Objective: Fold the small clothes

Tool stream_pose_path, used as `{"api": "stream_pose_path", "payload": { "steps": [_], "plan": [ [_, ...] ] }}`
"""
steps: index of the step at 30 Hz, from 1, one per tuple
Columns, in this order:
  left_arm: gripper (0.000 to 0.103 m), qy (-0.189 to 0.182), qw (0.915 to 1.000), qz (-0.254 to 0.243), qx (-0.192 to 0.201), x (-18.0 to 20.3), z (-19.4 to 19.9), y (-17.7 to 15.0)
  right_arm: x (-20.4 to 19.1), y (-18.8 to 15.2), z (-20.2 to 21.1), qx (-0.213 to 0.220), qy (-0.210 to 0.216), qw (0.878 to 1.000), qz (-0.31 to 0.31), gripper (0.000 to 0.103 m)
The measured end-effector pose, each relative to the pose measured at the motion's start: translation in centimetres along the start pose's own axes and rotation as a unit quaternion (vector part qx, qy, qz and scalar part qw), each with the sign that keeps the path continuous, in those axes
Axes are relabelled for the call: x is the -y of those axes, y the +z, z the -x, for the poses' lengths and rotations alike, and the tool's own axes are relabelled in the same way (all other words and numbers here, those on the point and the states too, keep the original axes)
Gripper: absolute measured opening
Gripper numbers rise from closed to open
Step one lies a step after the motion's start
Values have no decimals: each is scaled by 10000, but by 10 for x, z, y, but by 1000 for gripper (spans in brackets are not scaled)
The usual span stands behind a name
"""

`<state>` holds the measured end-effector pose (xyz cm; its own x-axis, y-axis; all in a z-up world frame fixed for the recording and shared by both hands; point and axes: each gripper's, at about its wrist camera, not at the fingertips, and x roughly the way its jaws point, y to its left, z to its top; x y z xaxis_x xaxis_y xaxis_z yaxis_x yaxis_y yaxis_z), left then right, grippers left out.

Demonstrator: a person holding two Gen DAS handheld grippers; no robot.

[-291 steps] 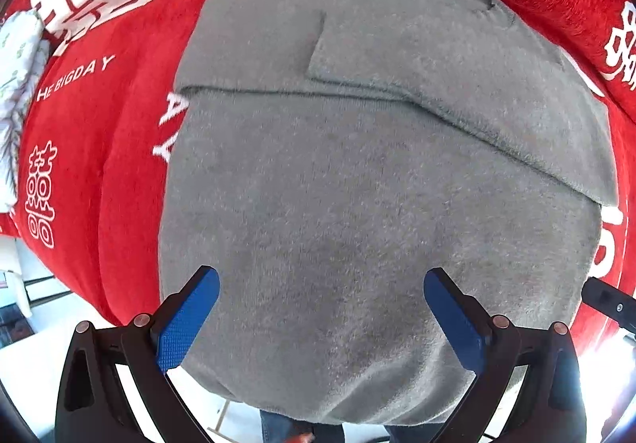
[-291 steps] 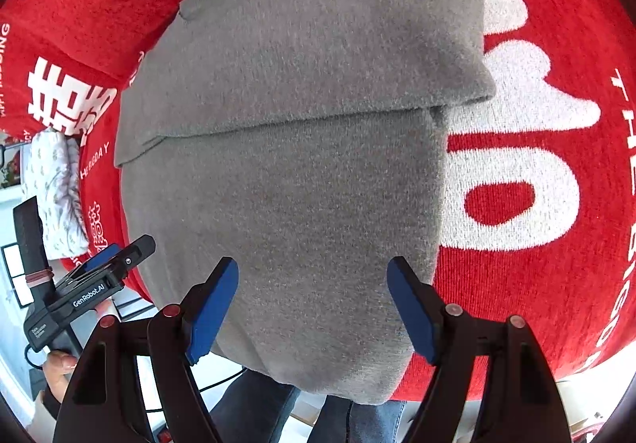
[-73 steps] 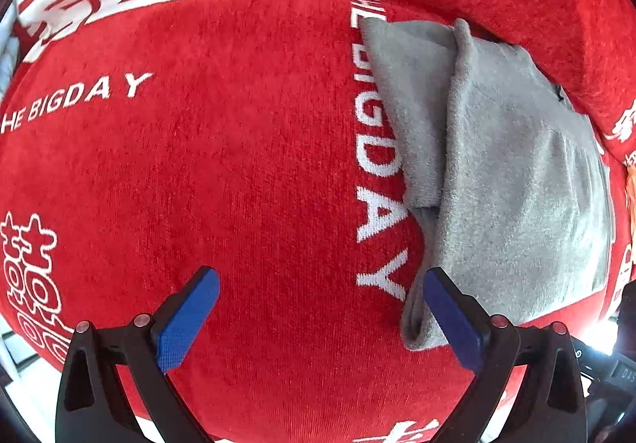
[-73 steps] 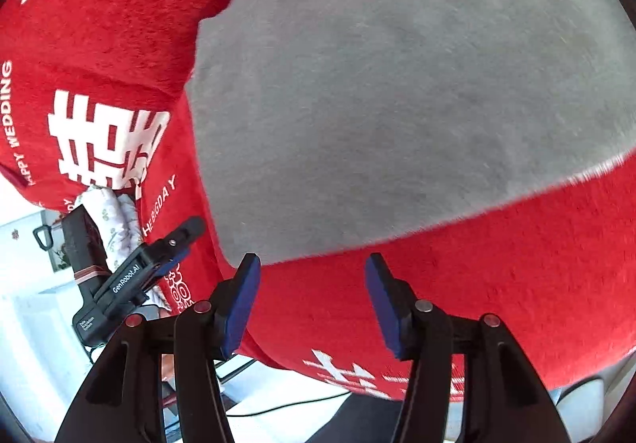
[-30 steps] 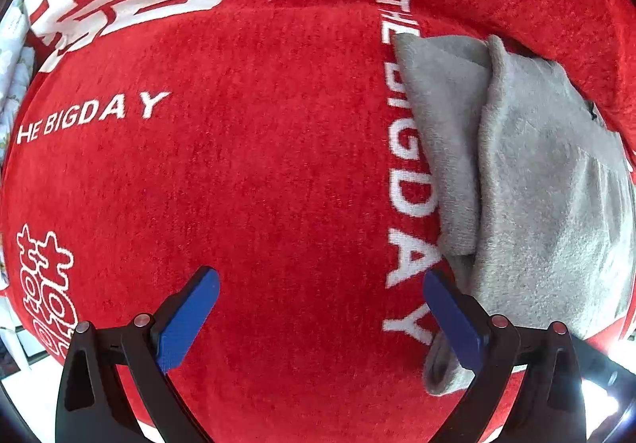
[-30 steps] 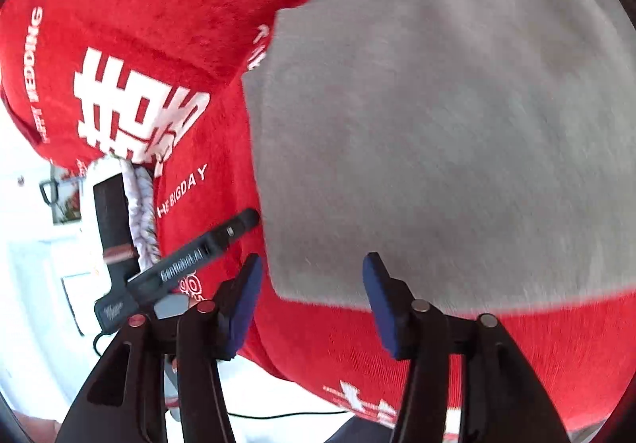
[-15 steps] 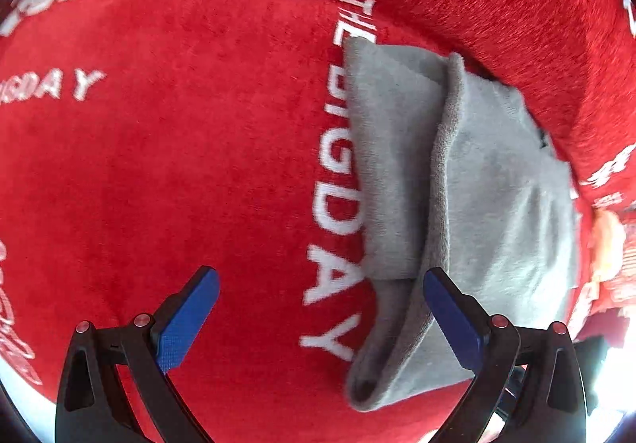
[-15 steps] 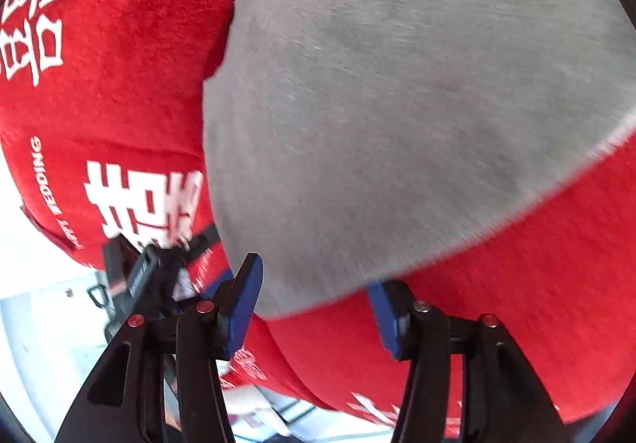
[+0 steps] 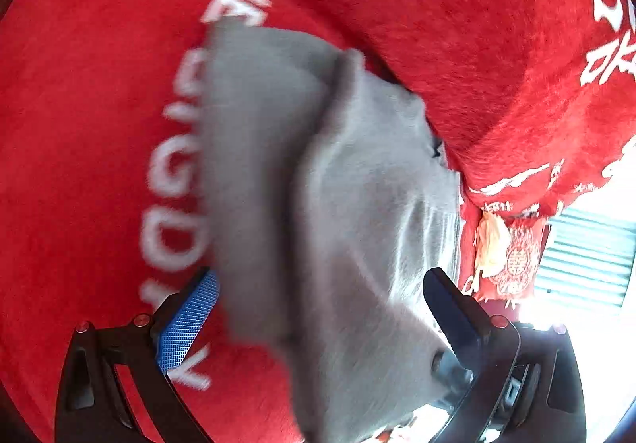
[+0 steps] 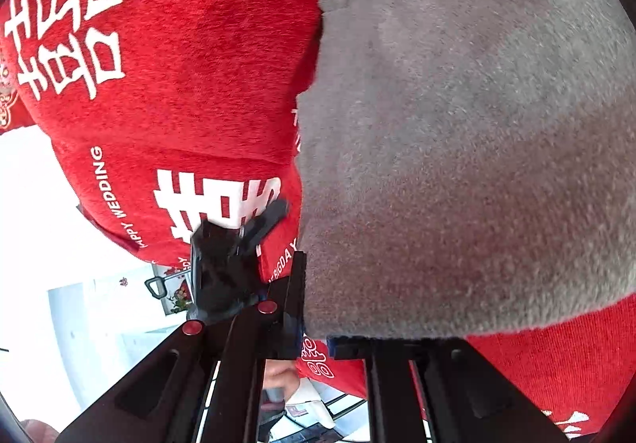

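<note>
A folded grey garment (image 9: 357, 204) lies on a red blanket (image 9: 79, 125) with white lettering. In the left wrist view my left gripper (image 9: 318, 313) stands open, its blue pads apart on either side of the garment's near end; the picture is blurred. In the right wrist view the grey garment (image 10: 457, 144) fills the right side. There my right gripper (image 10: 314, 335) is shut on the garment's near left corner, and the cloth edge sits between the closed fingers. The left gripper (image 10: 234, 256) shows to the left of that corner as a dark shape.
The red blanket (image 10: 179, 65) drapes over the near edge, with a bright room beyond it. A red cushion with a gold emblem and tassel (image 9: 508, 264) lies at the right, beside a bright slatted window. A person's hand (image 10: 278, 379) shows below the right gripper.
My right gripper has closed on the garment's near corner. The left gripper has swung right and tilted down, so the garment's end now lies between its open fingers.
</note>
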<state>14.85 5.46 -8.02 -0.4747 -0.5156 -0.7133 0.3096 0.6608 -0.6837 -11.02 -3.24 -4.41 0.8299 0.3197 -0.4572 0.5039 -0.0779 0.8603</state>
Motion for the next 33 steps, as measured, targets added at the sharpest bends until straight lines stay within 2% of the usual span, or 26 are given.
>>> {"api": "stream_pose_path", "payload": {
  "steps": [4,6,8,9,10,12,13,14,15,16,18,20,22,24,27,29,31,33],
  "plan": [
    [103,96,9996,-251,-106,24,-19,8,5,-6,0,-112,-132,9998,53,8],
    [100,433,9980,-423,-188,38,-34,11,7,-9,-1,-233,-364,9990,149,11],
    [77,761,9954,-542,-199,44,-43,10,7,-13,-4,-579,-866,9939,367,14],
    [75,973,9930,-637,-185,48,-47,10,6,-15,-4,-769,-1131,9894,499,19],
    [75,1022,9922,-698,-169,48,-46,8,4,-16,-2,-1001,-1401,9826,694,21],
    [67,1216,9890,-830,-119,54,-46,5,-5,-13,11,-1124,-1726,9724,1097,21],
    [60,1388,9861,-906,-119,57,-49,4,-9,-10,17,-1079,-1804,9698,1239,21],
    [48,1567,9825,-1002,-94,60,-50,3,-14,-4,28,-933,-1947,9662,1412,21],
    [36,1760,9783,-1094,-29,63,-50,1,-18,4,37,-736,-2119,9621,1553,21],
    [29,1822,9766,-1139,-31,64,-52,1,-23,17,47,-459,-2363,9553,1715,19],
    [27,1836,9765,-1124,57,63,-47,-2,-27,38,55,-126,-2814,9408,1885,5],
    [26,1867,9748,-1205,209,69,-45,-6,-26,59,55,52,-3044,9301,2055,5],
    [25,1808,9745,-1285,346,65,-25,-13,-22,74,44,5,-3223,9208,2197,5],
    [25,1762,9728,-1425,488,80,-20,-18,-11,82,28,-297,-3443,9098,2299,5],
    [25,1682,9710,-1586,605,103,-12,-21,-9,82,20,-439,-3552,8924,2747,4],
    [25,1588,9687,-1768,718,131,-8,-24,-11,83,22,-504,-3483,8944,2759,4],
    [25,1511,9670,-1894,787,156,-10,-24,-9,89,32,-573,-3174,9099,2607,4],
    [25,1457,9612,-2189,833,194,-19,-29,-6,98,51,-542,-2827,9267,2418,5]
  ]
}}
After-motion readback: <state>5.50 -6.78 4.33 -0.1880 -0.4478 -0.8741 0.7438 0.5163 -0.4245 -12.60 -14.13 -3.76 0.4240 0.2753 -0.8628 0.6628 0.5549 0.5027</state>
